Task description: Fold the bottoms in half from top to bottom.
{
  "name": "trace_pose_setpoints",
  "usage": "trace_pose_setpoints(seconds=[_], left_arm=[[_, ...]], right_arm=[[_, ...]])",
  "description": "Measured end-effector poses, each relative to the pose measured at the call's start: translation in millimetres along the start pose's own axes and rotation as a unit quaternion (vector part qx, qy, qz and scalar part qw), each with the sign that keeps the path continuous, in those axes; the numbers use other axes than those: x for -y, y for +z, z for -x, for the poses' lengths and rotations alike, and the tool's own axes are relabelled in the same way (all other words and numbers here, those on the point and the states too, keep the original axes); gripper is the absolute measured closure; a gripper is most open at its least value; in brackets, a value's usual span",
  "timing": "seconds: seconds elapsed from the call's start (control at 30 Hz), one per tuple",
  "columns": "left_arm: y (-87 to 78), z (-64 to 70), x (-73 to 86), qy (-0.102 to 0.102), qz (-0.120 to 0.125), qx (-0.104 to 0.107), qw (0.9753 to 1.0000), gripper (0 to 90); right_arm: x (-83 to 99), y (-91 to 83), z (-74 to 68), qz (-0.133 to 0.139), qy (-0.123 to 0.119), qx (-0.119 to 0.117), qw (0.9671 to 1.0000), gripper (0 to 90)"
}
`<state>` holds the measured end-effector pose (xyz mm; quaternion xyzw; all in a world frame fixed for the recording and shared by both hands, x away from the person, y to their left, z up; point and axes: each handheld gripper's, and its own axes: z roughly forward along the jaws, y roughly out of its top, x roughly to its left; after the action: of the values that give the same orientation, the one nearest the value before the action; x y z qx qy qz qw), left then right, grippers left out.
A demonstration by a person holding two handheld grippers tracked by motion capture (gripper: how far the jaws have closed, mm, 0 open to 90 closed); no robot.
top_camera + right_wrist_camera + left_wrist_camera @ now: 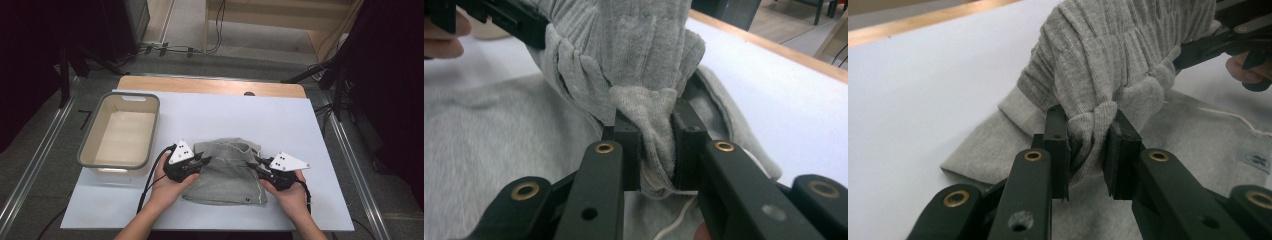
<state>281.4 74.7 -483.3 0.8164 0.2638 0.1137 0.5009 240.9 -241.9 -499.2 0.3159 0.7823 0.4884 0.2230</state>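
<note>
High view: a soft grey knitted cotton garment point(227, 172) lies near the desk's point(280, 120) front edge, between the left tongs point(204, 161) and right tongs point(253, 164). Left gripper view: left tongs point(1088, 145) pinch its ribbed hem. Right gripper view: right tongs point(655, 135) pinch the same hem, lifted.

A grey knitted garment point(227, 175) lies on the white table near its front edge; its ribbed band point(1108, 60) is bunched and lifted off the flat part; a small label point(1254, 161) shows near one edge
</note>
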Motion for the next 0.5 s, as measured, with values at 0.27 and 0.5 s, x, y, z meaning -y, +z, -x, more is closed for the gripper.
trace_pose_setpoints(seconds=[0.27, 0.5], left_arm=[[-1.7, 3.1, 9.0, 0.004, -0.019, 0.013, 0.9997, 71.9], [-3.5, 9.1, 16.9, 0.012, -0.043, 0.033, 0.9985, 61.8]], right_arm=[[10.1, -0.8, -6.0, -0.014, -0.011, 0.001, 0.9998, 70.1], [15.8, -2.9, -13.0, -0.032, -0.024, -0.013, 0.9991, 61.6]])
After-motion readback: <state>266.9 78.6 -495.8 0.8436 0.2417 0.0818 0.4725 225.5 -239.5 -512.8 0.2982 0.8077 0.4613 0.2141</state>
